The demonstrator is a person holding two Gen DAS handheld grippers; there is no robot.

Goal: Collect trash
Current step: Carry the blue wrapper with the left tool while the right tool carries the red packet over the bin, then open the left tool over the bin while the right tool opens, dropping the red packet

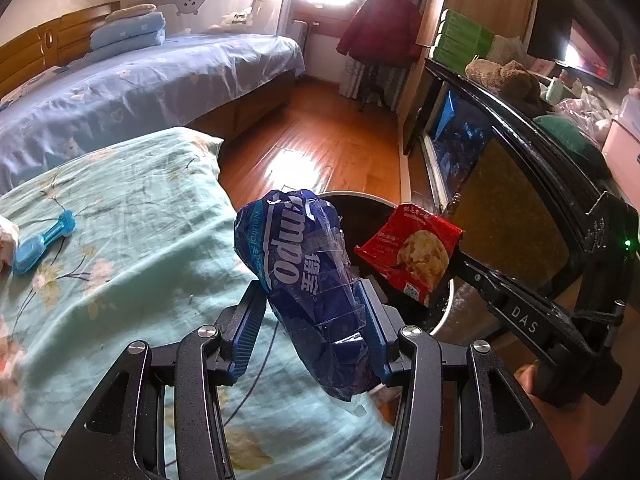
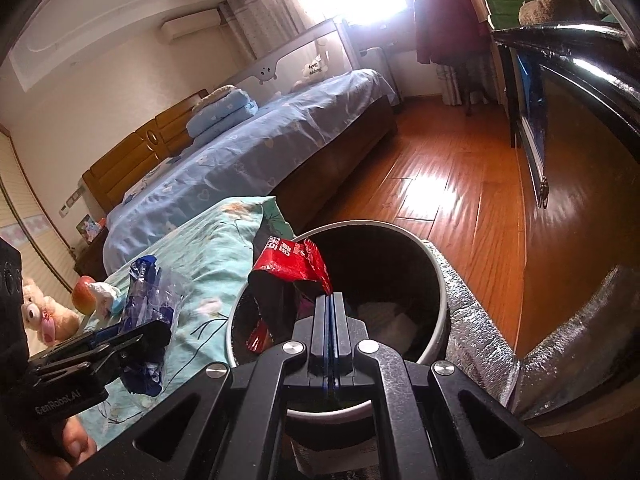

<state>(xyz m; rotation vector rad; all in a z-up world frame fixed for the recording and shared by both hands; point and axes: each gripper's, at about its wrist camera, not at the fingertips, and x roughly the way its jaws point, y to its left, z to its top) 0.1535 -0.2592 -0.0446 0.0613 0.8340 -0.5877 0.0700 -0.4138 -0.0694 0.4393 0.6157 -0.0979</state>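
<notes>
My left gripper is shut on a crumpled blue plastic tissue wrapper and holds it above the teal bedspread, beside the bin. It shows in the right wrist view too, with the wrapper. My right gripper is shut on a red snack wrapper and holds it over the open bin. The red wrapper also shows in the left wrist view over the bin's dark inside. White paper lies at the bin's bottom.
A teal floral bedspread carries a blue plastic clip. A blue bed stands behind. A dark cabinet lines the right side. Silver foil sheeting lies beside the bin. An apple and a plush toy sit left.
</notes>
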